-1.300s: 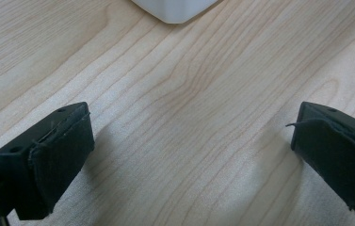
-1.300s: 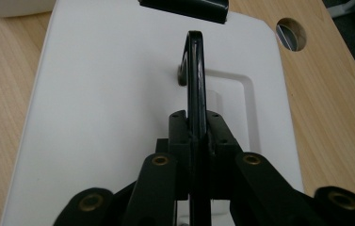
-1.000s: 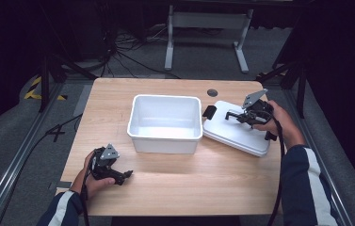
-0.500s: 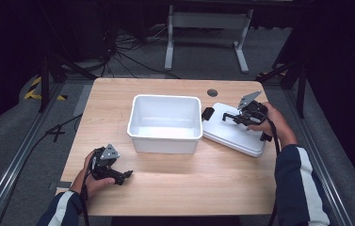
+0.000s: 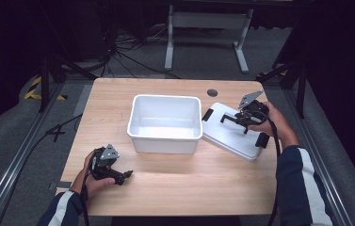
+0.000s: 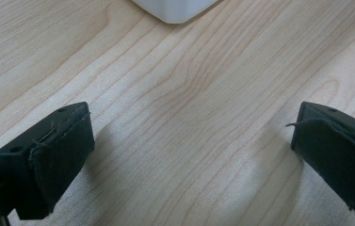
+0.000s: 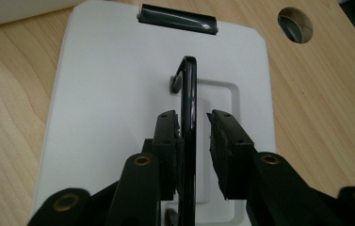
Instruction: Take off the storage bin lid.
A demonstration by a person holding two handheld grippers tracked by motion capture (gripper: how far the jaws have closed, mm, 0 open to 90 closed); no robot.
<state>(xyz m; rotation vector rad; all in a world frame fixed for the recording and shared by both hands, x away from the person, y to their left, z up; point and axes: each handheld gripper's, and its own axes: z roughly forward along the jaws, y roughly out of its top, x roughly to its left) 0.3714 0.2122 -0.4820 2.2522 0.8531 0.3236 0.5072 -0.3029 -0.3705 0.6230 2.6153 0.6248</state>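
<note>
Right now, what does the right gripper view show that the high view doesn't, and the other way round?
Right gripper view: the lid's black handle stands upright between the right gripper fingers, which have just been opening; a gap shows beside one pad. High view: the empty white bin and the left gripper at the near left of the table. Shared: the white lid, its black end latch, the table's round hole.

Lab: floor cables (image 5: pixel 123 47), metal rails (image 5: pixel 10 174)
</note>
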